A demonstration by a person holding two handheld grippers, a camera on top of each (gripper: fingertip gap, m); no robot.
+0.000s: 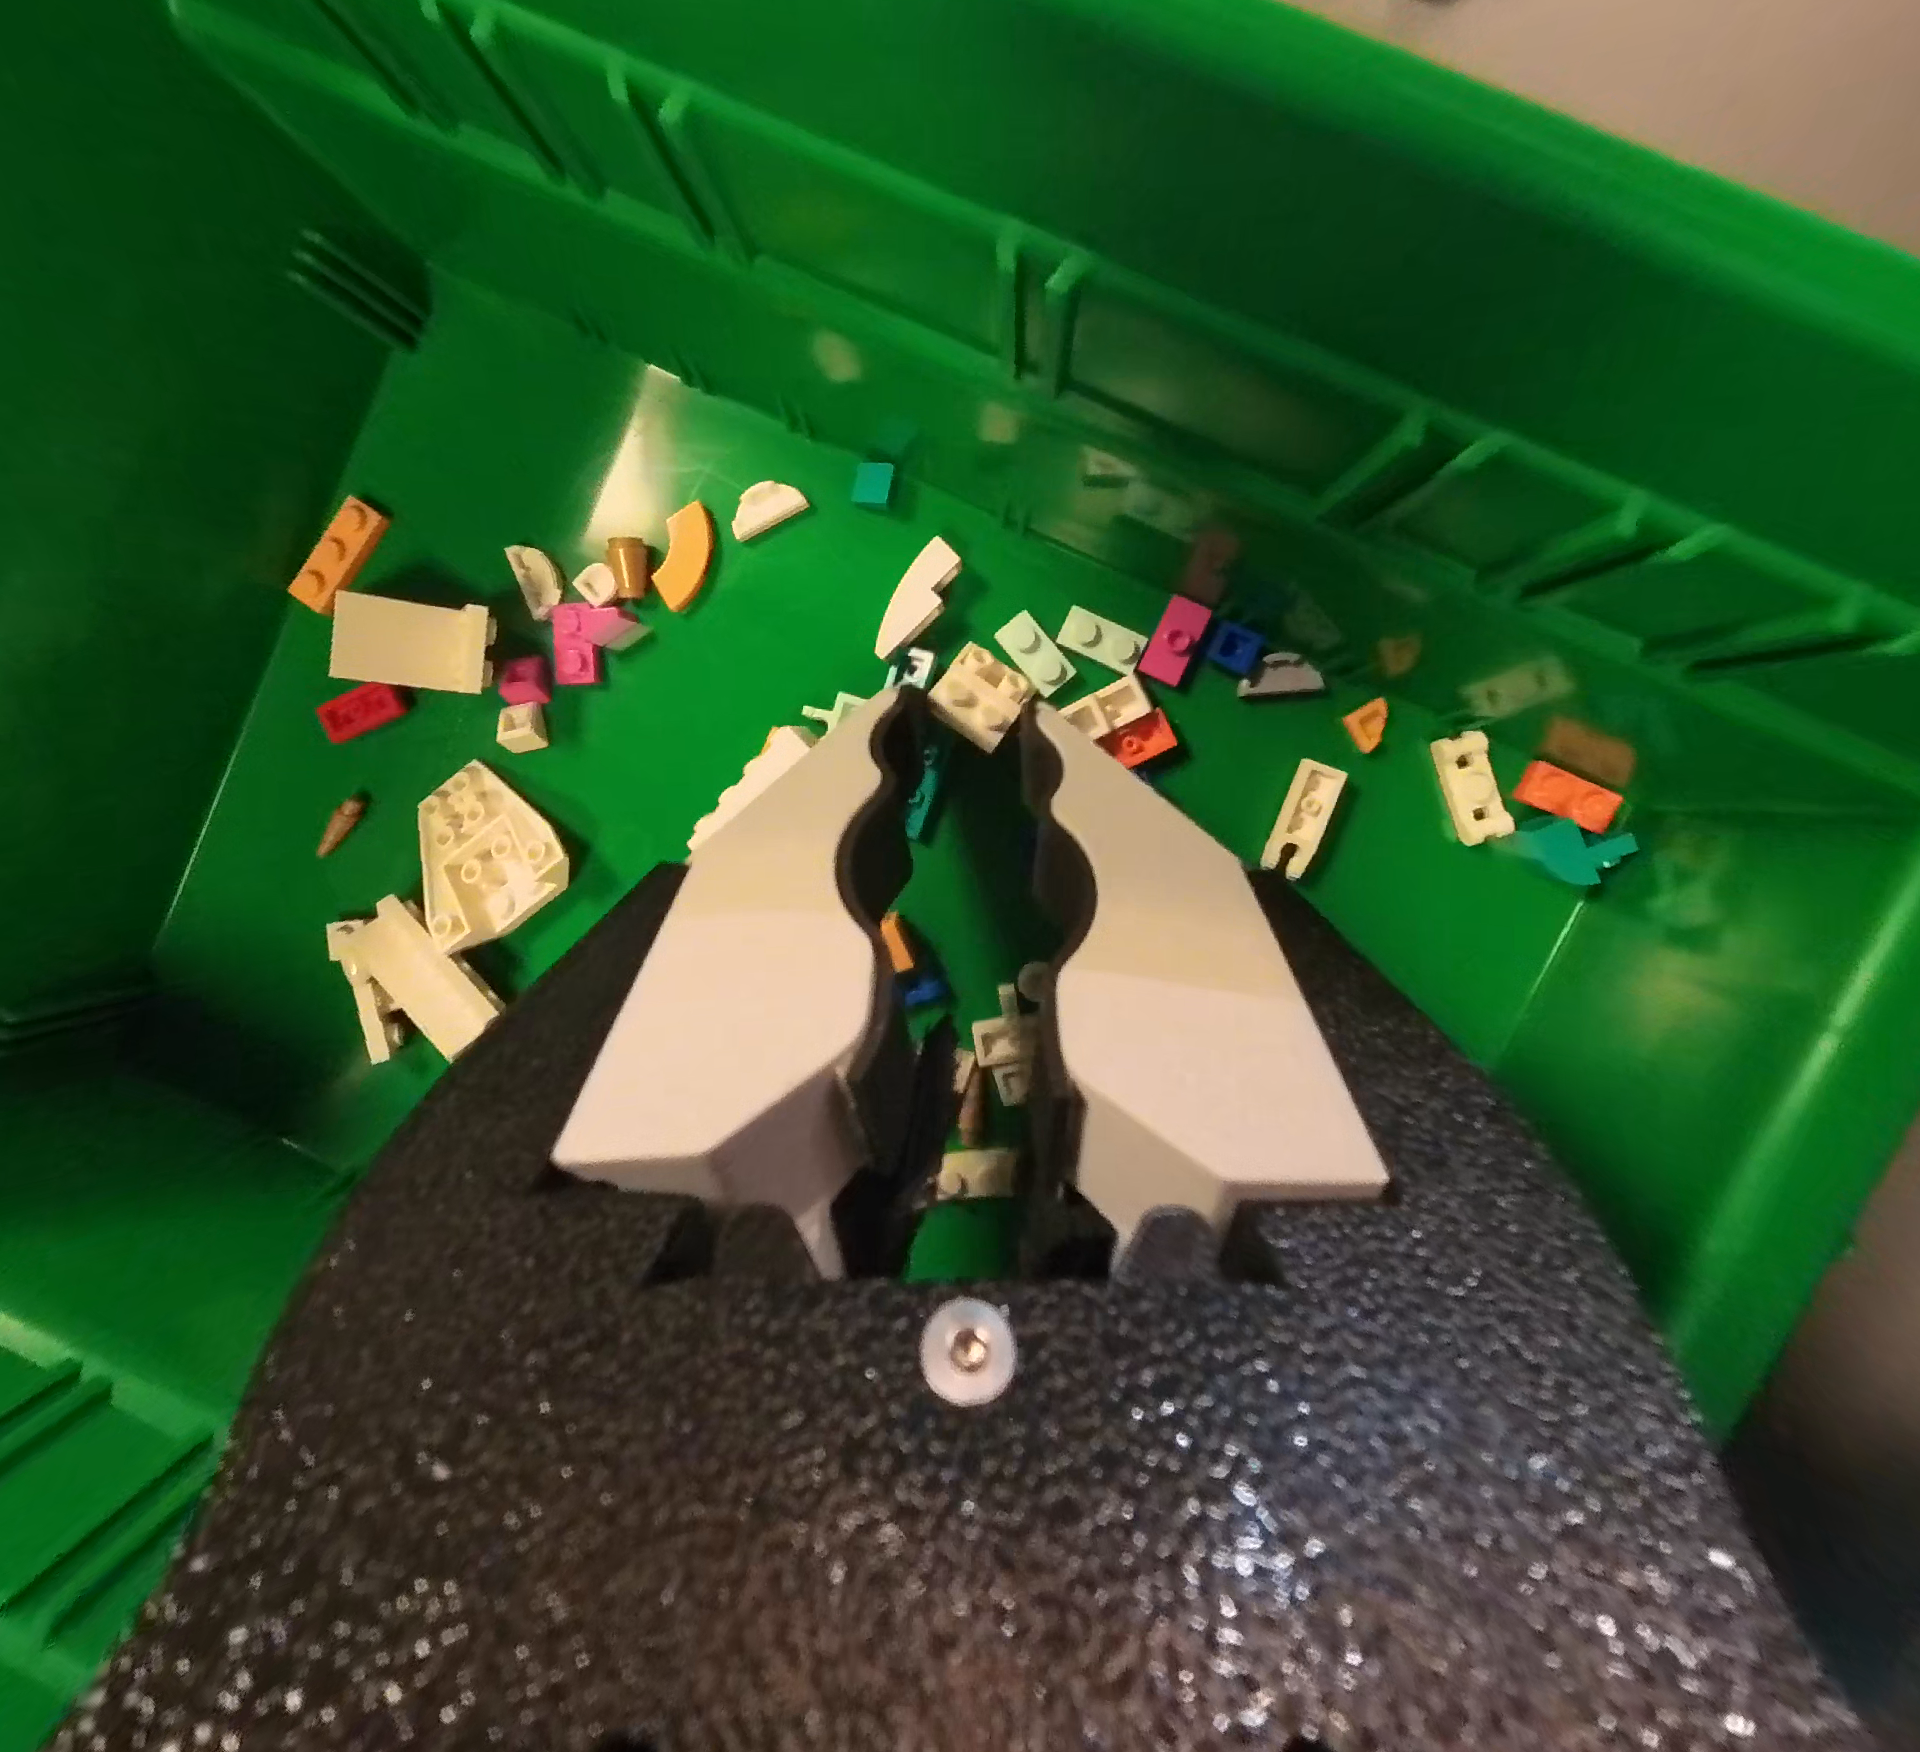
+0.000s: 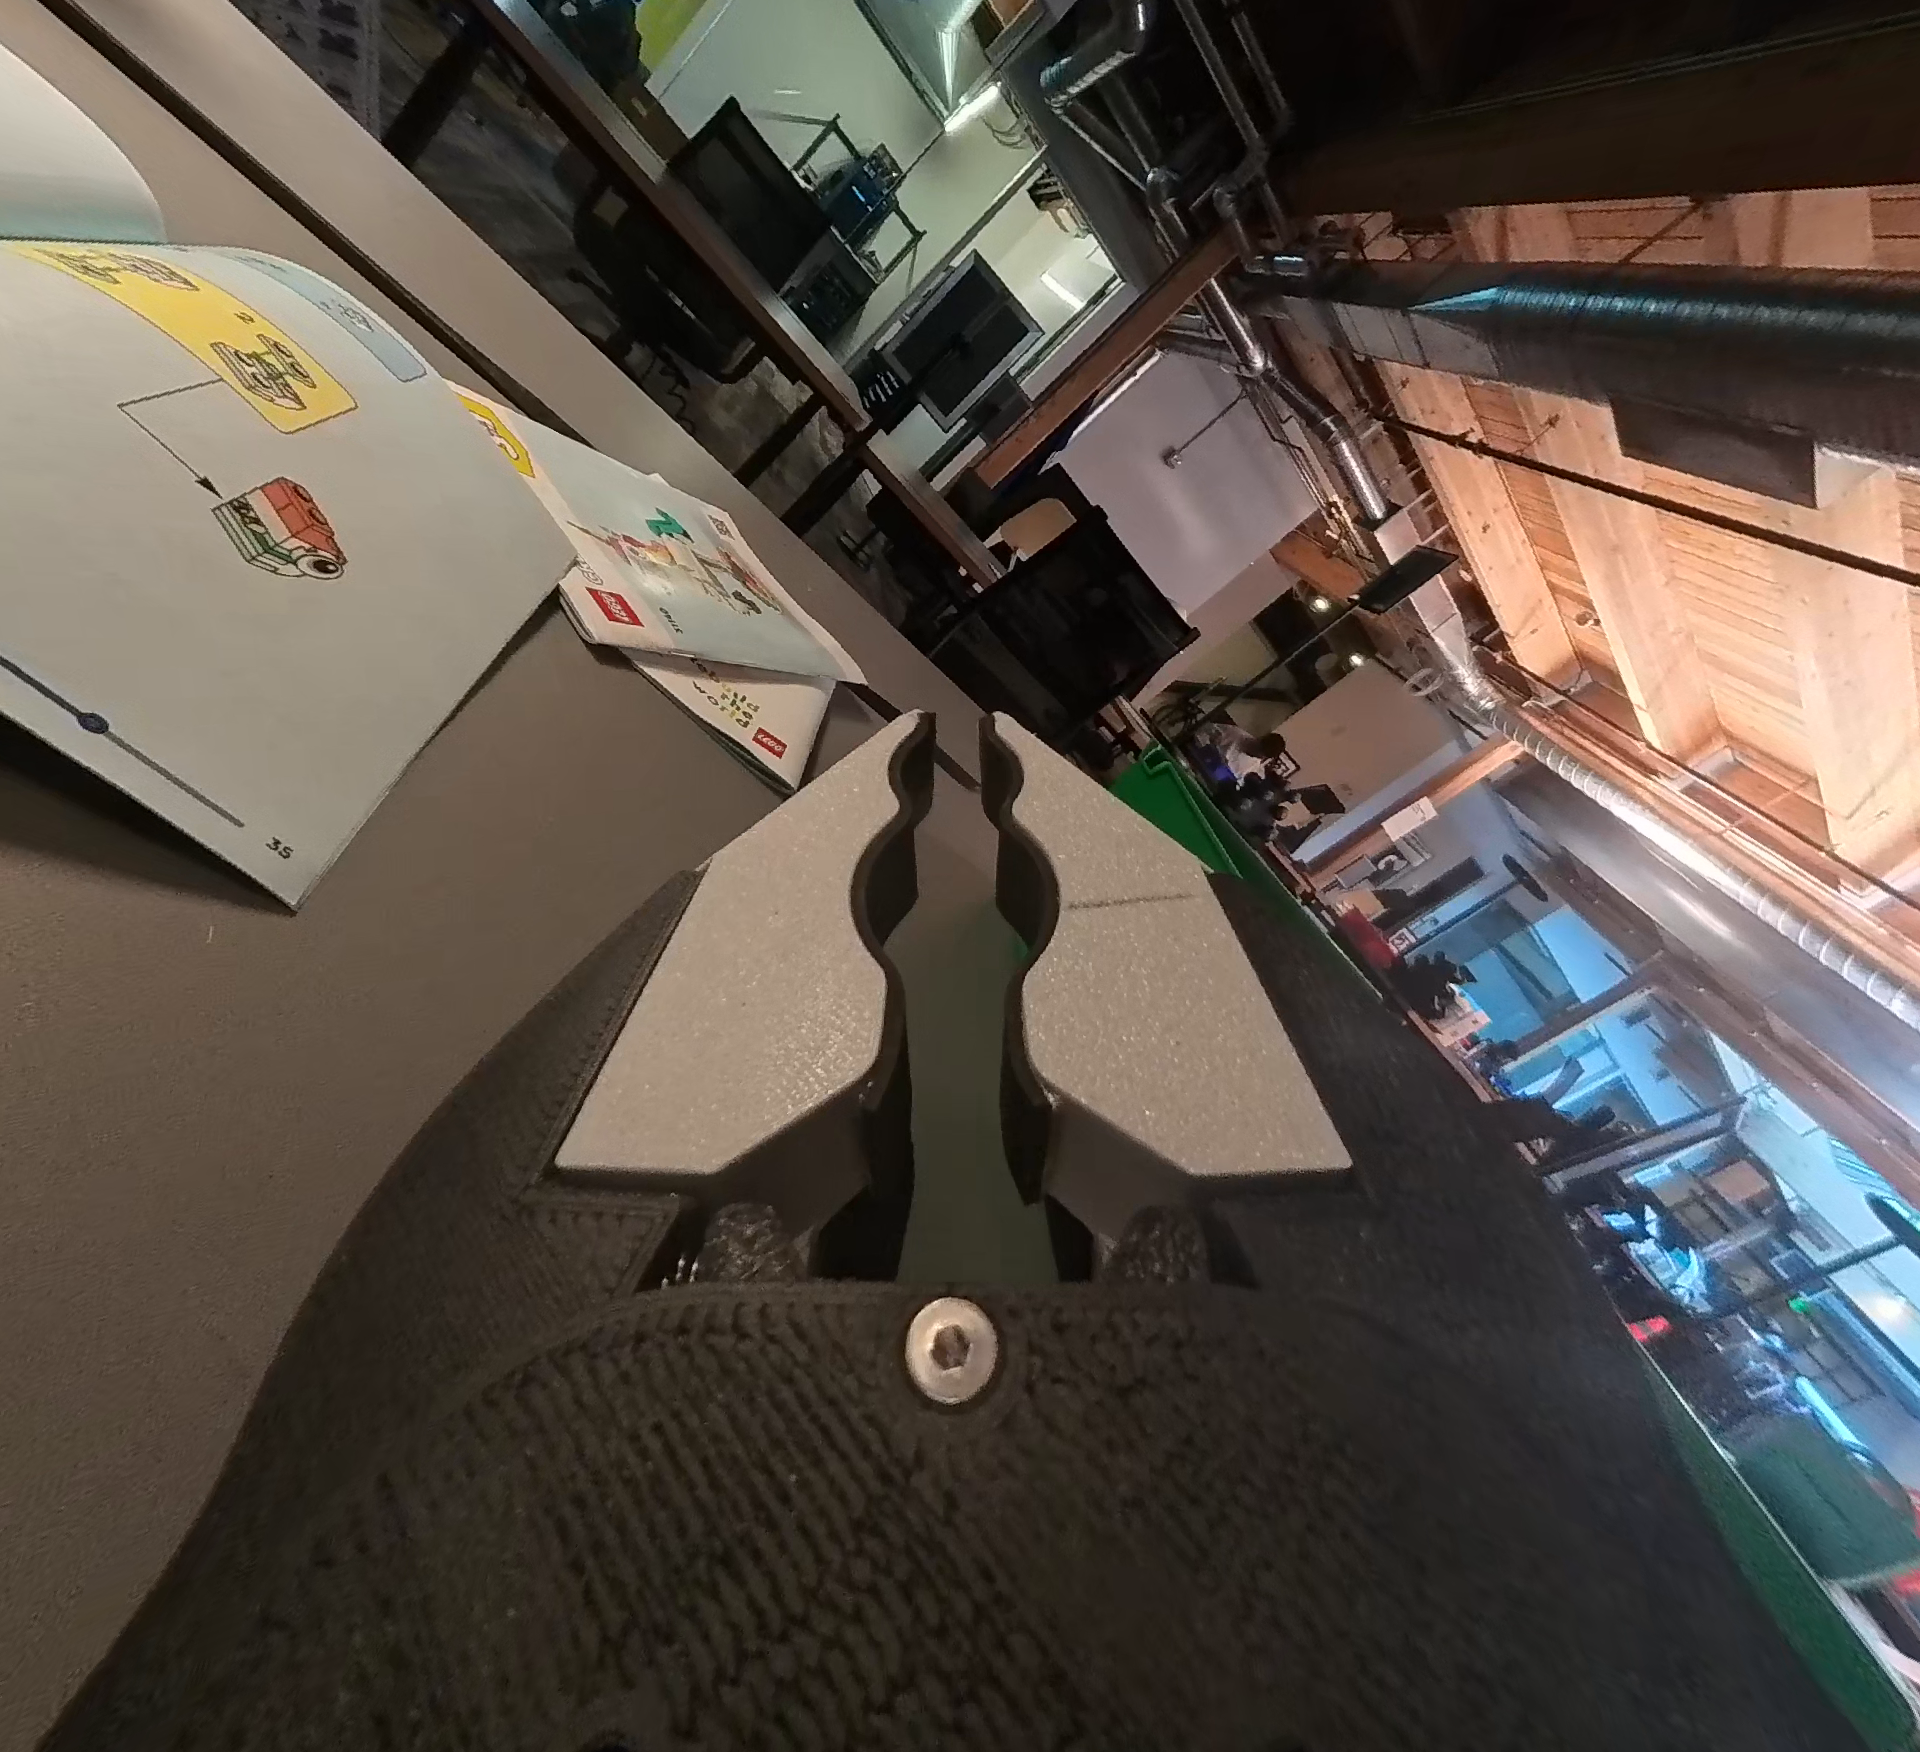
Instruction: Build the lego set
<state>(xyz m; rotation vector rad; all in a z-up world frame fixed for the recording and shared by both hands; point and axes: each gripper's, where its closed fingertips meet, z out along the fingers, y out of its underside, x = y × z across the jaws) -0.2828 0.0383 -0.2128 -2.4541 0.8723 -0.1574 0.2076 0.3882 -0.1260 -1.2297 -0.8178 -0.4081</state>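
The left gripper (image 1: pixel 971 715) reaches into the green plastic bin (image 1: pixel 1143 175), its grey fingers narrowly parted around a cream studded lego plate (image 1: pixel 982 696) — whether they pinch it is unclear. Loose lego pieces (image 1: pixel 436 653) litter the bin floor around it. Only the right wrist view shows the right gripper (image 2: pixel 956 734) (slightly open, empty) over the dark grey table (image 2: pixel 208 1079), near an open instruction booklet (image 2: pixel 270 497).

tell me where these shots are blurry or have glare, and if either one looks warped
Left wrist view: the green bin is motion-smeared along its rim and right side, with a bright glare patch on its floor; the left tongs stay fairly sharp. Right wrist view: crisp on the right tongs and open booklet, but the scene is tilted and wide-angle-bent, with overexposed background windows.
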